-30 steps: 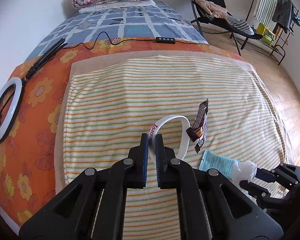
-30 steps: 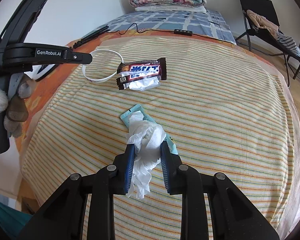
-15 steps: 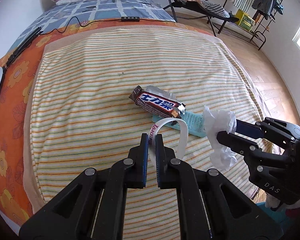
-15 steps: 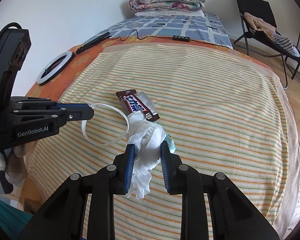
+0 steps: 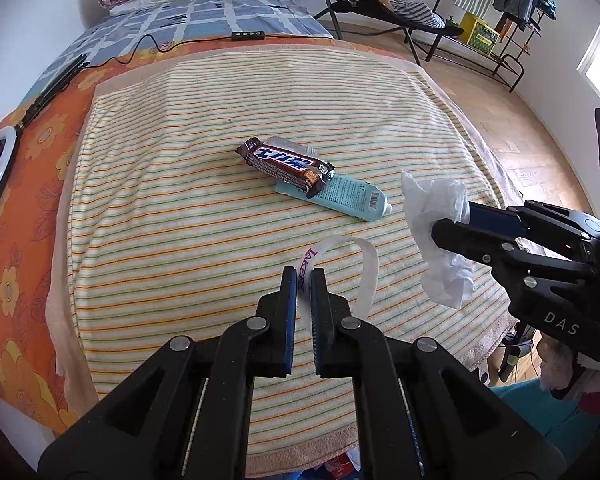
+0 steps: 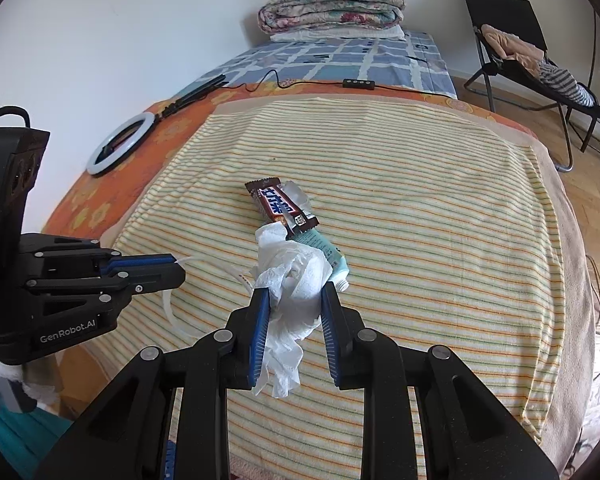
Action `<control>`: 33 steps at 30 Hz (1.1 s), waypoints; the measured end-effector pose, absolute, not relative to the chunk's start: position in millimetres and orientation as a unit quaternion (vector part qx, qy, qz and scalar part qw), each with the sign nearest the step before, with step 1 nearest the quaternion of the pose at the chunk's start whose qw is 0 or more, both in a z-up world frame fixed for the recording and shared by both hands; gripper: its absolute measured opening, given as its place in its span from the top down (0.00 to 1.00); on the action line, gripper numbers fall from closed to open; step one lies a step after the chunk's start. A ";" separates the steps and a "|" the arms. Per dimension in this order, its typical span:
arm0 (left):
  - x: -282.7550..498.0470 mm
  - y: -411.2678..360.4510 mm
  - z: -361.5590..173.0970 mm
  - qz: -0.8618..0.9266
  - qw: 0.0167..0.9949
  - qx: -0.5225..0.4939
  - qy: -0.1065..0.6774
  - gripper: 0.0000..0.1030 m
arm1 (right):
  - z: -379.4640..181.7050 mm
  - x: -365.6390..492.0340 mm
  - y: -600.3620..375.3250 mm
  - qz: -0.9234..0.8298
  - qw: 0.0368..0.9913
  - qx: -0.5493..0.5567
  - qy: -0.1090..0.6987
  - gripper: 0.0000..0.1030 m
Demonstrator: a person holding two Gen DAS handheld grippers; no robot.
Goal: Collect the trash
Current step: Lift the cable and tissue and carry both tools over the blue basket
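Note:
My left gripper (image 5: 303,280) is shut on a white wristband (image 5: 366,268) with purple lettering, held up over the near part of the striped towel (image 5: 180,200). My right gripper (image 6: 294,294) is shut on a crumpled white tissue (image 6: 292,276), also lifted off the towel. In the left wrist view that tissue (image 5: 440,236) shows at the right, clamped in the right gripper (image 5: 452,224). A brown candy bar wrapper (image 5: 286,165) lies mid-towel, partly over a light blue tube (image 5: 348,197). Both lie beyond each gripper, wrapper (image 6: 282,205) and tube (image 6: 328,254) also in the right wrist view.
The towel covers a bed with an orange floral sheet (image 5: 20,184). A ring light (image 6: 118,145) and cable with remote (image 6: 358,83) lie at the bed's far left. Folded quilts (image 6: 332,4) sit at the head. A black folding chair (image 6: 516,40) stands on the wooden floor at the right.
The left gripper carried the wristband off the towel toward the near right, close to the right gripper. The right gripper lifted the tissue off the blue tube and drew back.

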State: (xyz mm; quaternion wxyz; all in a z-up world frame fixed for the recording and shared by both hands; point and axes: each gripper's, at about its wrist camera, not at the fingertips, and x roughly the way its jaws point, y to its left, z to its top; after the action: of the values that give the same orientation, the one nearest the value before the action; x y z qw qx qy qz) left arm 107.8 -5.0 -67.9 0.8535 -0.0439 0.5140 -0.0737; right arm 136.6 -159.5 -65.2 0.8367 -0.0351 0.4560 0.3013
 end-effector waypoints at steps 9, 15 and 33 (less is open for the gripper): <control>61.1 -9.7 -44.8 -0.064 0.866 -0.024 0.494 0.95 | -55.4 97.2 -167.7 0.321 0.828 -0.034 0.459 0.78; 31.4 -16.6 -35.3 -0.063 0.872 -0.020 0.485 0.95 | -50.7 71.0 -179.2 0.325 0.825 -0.035 0.461 0.77; -52.5 -43.1 -58.1 -0.084 0.856 -0.015 0.510 0.95 | -61.0 -10.4 -201.0 0.341 0.805 -0.052 0.483 0.77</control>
State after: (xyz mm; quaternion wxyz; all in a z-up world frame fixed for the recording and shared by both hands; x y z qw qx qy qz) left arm -52.5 -43.1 -58.1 0.8557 -0.0151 0.5104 -0.0841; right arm -10.4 -201.0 -61.0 0.8049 -0.0521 0.4829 0.3410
